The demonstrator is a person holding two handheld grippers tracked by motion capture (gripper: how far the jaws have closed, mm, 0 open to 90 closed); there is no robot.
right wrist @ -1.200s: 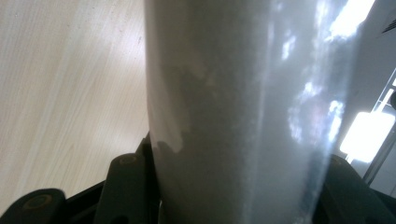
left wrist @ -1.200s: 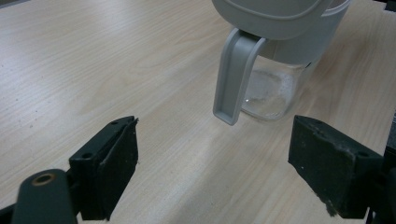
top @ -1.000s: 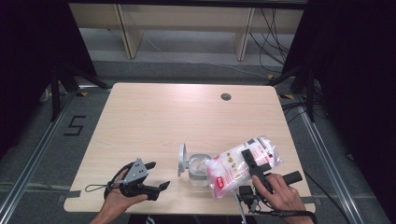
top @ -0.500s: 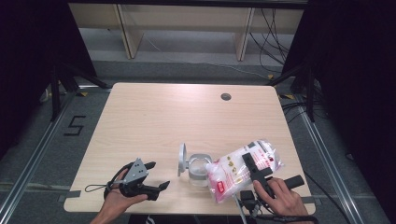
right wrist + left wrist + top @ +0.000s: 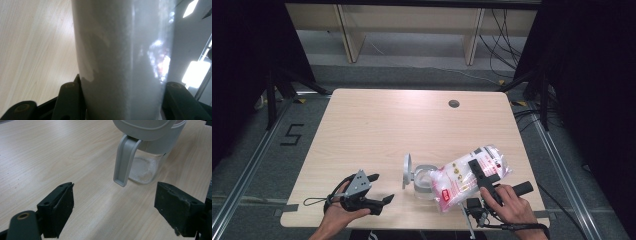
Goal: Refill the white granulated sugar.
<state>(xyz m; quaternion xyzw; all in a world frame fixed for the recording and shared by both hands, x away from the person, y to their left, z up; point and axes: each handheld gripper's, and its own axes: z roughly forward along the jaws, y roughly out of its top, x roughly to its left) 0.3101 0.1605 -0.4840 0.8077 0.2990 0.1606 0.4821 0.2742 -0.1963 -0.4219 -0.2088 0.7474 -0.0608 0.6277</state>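
Containers number two on the counter [image 5: 377, 135]: one clear jar [image 5: 422, 182] with a grey collar and a grey flip lid [image 5: 406, 171] standing open at its 9 o'clock side, and one clear plastic bag [image 5: 464, 177] with red printing. A thin film of white powder lies on the jar's bottom in the left gripper view; the bag is packed with white granules. The bag lies tilted, its lower end over the jar's mouth, its upper end rising toward 2 o'clock. The right hand-held gripper [image 5: 482, 172] clamps the bag across its middle, both jaws pressed against its sides. The left hand-held gripper [image 5: 379, 189], at the jar's 8 o'clock, stands released and grasps nothing.
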